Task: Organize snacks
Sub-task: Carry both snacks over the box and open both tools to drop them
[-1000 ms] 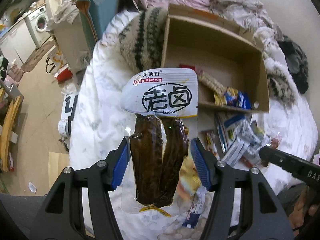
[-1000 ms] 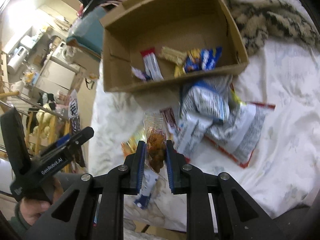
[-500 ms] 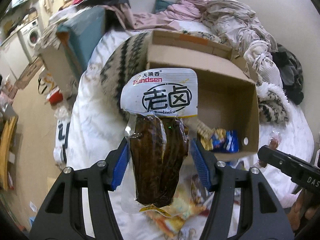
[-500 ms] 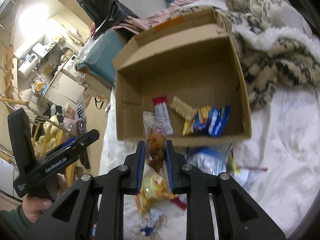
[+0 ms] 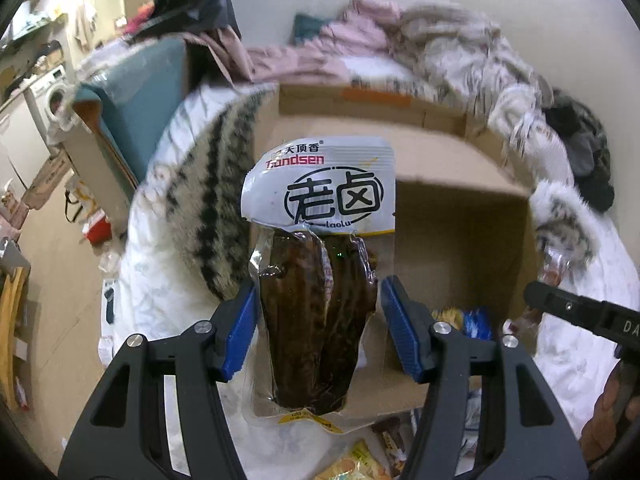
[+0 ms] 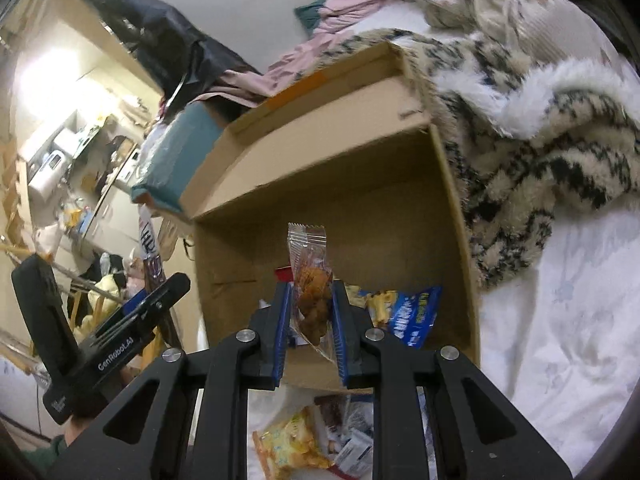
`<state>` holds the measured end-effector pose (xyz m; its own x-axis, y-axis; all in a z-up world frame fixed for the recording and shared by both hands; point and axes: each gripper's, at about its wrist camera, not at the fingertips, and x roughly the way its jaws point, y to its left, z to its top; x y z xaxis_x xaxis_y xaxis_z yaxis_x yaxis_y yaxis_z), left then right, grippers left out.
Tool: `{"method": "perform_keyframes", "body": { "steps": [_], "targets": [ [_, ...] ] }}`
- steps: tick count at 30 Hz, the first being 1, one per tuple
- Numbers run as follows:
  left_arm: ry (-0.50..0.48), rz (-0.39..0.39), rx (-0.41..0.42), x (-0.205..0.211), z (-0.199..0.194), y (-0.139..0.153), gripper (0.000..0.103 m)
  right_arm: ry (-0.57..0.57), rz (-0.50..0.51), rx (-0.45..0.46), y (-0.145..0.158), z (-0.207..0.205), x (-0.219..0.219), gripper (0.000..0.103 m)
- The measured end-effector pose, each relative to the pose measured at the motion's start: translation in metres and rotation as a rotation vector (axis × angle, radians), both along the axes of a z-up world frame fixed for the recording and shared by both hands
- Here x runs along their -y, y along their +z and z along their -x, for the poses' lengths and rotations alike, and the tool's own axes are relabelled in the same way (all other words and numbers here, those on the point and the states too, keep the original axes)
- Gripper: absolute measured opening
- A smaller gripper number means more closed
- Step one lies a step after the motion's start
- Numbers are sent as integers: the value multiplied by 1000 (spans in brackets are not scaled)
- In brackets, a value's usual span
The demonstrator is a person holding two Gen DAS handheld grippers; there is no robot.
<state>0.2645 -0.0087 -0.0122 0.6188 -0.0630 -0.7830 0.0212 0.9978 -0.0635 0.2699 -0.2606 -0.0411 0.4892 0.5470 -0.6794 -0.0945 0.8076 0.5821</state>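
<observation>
Both tools have closed in on the box (image 5: 460, 240) since half a second ago; it now fills the frame ahead of each, its open top facing them.

Left tool (image 5: 318, 328): blue pads spread wide, with the meat pack (image 5: 316, 308) standing upright between them. Left pad touches the pack's edge; right pad shows a gap, so I can't tell whether it's actually clamped. The pack's white label sits above the fingertips, in front of the box's back wall. Left of the tool: striped blanket (image 5: 212, 208) on the bed (image 5: 140, 280). Below-right, past the right pad: blue snack bag (image 5: 476, 322) on the box floor. Far right: right tool's body (image 5: 580, 312).

Right tool (image 6: 308, 320): pads nearly together, pinching a small clear packet (image 6: 310, 292) of orange-brown snack, upright, just over the box's near wall. Left of it: left tool (image 6: 132, 320), seen side-on. Ahead-right inside the box: the blue bag (image 6: 414, 314) and a yellow wrapper beside it. Beneath the tool, on the bed outside the box: yellow bag (image 6: 290, 446) and several loose packets. Right: the blanket (image 6: 540, 160) against the box's side wall.
</observation>
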Motion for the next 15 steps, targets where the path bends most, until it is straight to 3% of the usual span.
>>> {"method": "perform_keyframes", "body": {
  "steps": [15],
  "targets": [
    [-19,-27,-48,7,-8,-28,57,39,65,-67,-26,-4,-19,21]
  ]
}}
